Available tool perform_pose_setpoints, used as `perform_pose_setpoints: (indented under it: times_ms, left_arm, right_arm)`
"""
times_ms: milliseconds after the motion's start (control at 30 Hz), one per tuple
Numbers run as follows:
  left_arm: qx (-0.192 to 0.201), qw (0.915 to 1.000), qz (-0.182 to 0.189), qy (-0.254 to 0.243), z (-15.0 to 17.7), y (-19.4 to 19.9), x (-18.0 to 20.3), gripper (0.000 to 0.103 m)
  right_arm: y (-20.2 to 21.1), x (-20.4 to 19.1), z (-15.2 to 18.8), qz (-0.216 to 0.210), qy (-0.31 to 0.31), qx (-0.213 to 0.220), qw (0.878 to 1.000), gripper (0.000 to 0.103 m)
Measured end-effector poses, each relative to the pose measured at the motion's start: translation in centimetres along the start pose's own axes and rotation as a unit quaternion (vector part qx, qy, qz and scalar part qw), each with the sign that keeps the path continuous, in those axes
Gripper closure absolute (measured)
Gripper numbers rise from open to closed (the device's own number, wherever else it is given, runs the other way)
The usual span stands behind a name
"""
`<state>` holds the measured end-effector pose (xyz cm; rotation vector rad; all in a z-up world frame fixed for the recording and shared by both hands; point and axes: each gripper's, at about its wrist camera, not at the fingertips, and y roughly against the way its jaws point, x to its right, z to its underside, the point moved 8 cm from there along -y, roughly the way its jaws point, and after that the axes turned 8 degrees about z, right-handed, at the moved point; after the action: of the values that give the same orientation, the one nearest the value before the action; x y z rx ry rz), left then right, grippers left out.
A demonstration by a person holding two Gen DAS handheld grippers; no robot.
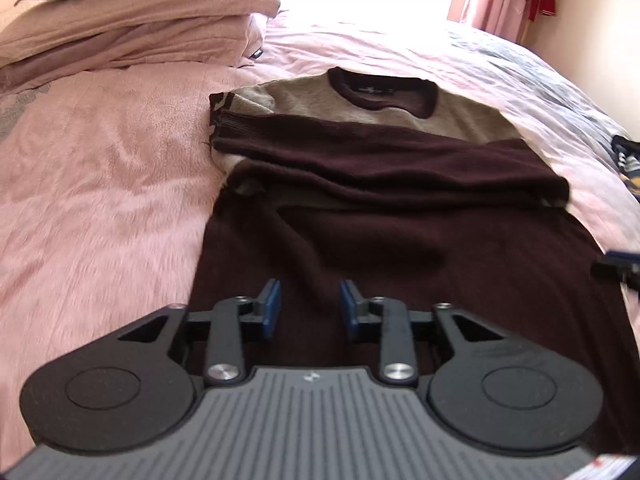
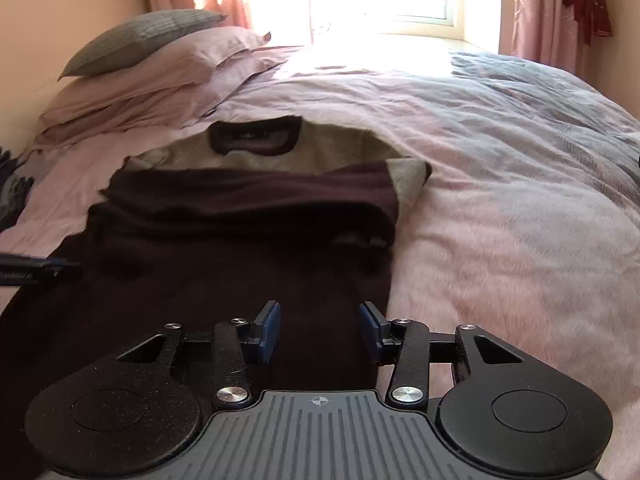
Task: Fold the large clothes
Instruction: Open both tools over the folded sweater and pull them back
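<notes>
Left wrist: sweater [image 1: 360,208] flat on bed [image 1: 100,180], sleeves crossed at 12 o'clock; left gripper [image 1: 310,306] and right gripper [image 2: 319,330] both open, empty, over hem, likely for bottom fold.

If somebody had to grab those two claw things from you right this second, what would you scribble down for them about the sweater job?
Left gripper: open, empty, over the sweater's lower left part.
Right gripper: open, empty, over the sweater's lower right edge.
Sweater: flat on the pink bedspread, collar towards the pillows.
Done: both maroon sleeves are folded across the chest.
Left: probably take the bottom hem with both grippers and fold it up towards the collar, then tidy the bundle.
</notes>
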<state>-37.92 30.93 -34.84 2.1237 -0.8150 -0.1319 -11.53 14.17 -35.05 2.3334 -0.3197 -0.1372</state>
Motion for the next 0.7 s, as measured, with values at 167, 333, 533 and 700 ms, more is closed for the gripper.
perform_pose_setpoints:
  times_ms: [167,333,533,700]
  left_arm:
    - [0.01,0.9992,0.006,-0.037,6.1,4.3,1.8,0.071]
    - [0.019,0.9991,0.01,-0.037,12.9,10.4,3.2,0.07]
    - [0.024,0.9997,0.009,-0.007,18.8,16.3,3.1,0.069]
    - [0.001,0.9998,-0.017,0.009,21.4,19.3,4.4,0.068]
  right_arm:
    - [4.5,-3.0,6.9,0.018,0.04,-0.001,0.999,0.062]
    - [9.7,-4.7,13.5,0.055,0.043,0.0,0.998,0.062]
    - [15.2,-4.9,18.8,0.057,-0.009,-0.02,0.998,0.062]
    - [18.1,-6.3,20.3,0.059,0.001,-0.026,0.998,0.062]
